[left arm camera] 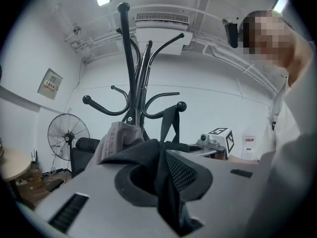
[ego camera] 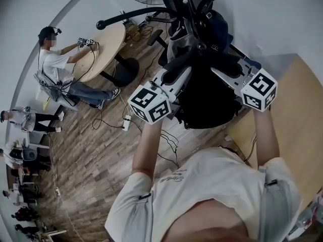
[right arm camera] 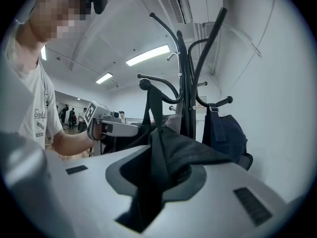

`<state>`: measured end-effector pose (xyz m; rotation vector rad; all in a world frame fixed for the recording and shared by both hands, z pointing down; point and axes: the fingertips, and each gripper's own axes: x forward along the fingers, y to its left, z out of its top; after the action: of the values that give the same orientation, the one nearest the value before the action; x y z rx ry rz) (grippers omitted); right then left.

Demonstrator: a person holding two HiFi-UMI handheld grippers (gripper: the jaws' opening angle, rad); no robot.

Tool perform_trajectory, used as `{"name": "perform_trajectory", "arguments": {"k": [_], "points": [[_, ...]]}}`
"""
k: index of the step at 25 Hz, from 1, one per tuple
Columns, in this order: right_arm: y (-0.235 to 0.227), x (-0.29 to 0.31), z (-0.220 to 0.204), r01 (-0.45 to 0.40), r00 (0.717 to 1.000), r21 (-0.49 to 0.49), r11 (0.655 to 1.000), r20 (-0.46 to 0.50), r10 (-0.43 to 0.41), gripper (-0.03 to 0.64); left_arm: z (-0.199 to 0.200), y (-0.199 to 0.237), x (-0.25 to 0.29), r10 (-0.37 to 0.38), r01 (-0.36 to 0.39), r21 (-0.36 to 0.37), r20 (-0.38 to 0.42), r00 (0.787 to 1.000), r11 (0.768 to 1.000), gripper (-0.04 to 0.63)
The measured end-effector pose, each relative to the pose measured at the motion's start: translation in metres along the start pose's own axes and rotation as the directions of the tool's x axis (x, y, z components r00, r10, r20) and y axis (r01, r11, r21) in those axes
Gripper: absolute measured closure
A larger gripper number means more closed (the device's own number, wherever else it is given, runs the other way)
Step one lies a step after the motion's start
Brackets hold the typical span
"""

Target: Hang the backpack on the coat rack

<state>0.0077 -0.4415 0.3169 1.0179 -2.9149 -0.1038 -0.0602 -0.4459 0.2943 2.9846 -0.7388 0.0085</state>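
The black backpack (ego camera: 207,100) hangs in front of me against the black coat rack (ego camera: 181,4), between my two grippers. In the left gripper view its strap (left arm camera: 168,125) runs up over a knobbed hook (left arm camera: 181,105) of the rack (left arm camera: 132,73). My left gripper (left arm camera: 161,182) is shut on a fold of the black fabric. From the other side my right gripper (right arm camera: 158,177) has the same fabric (right arm camera: 173,152) filling its slot. The strap (right arm camera: 151,108) also loops over the hook (right arm camera: 144,84) in the right gripper view. Both grippers point level at the rack.
A navy bag (right arm camera: 225,133) and a grey garment (left arm camera: 116,138) hang on other hooks. A standing fan (left arm camera: 68,133) is left of the rack. A person (ego camera: 60,69) sits at a round table (ego camera: 103,47). Cables (ego camera: 126,120) lie on the wood floor; a wooden surface (ego camera: 298,125) is at right.
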Motion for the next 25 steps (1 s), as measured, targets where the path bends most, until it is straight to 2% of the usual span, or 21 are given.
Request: {"name": "perform_trajectory", "arguments": {"k": [5,9,12,15,17,20,25], "points": [[-0.003,-0.001,-0.01,0.015,0.999,-0.004,1.0,0.03,-0.014,0.525,-0.01,-0.001,0.0,0.002,-0.001,0.038,-0.015,1.0,0.999,0.54],[0.009,-0.016,-0.009,0.051,0.998,0.001,0.999,0.042,-0.051,0.462,-0.015,-0.014,-0.013,0.039,-0.037,0.075,-0.024,0.999,0.996,0.521],[0.006,-0.031,-0.013,0.134,0.99,-0.015,0.991,0.041,-0.134,0.436,-0.019,-0.01,-0.022,0.092,-0.089,0.09,-0.021,0.996,0.992,0.504],[-0.007,-0.047,-0.024,0.228,0.973,0.023,0.973,0.041,-0.229,0.437,-0.024,0.005,-0.032,0.134,-0.133,0.082,-0.009,0.991,0.988,0.495],[-0.006,-0.061,-0.029,0.271,0.962,0.045,0.961,0.029,-0.273,0.454,-0.024,0.005,-0.043,0.131,-0.131,0.06,0.006,0.991,0.99,0.495],[0.021,-0.086,-0.035,0.313,0.949,0.061,0.948,0.006,-0.314,0.523,-0.028,-0.019,-0.063,0.099,-0.099,0.029,0.017,0.995,0.995,0.497],[0.071,-0.097,-0.057,0.324,0.946,0.112,0.94,-0.023,-0.323,0.615,-0.058,-0.051,-0.083,0.036,-0.036,-0.012,-0.026,0.999,0.999,0.514]]}}
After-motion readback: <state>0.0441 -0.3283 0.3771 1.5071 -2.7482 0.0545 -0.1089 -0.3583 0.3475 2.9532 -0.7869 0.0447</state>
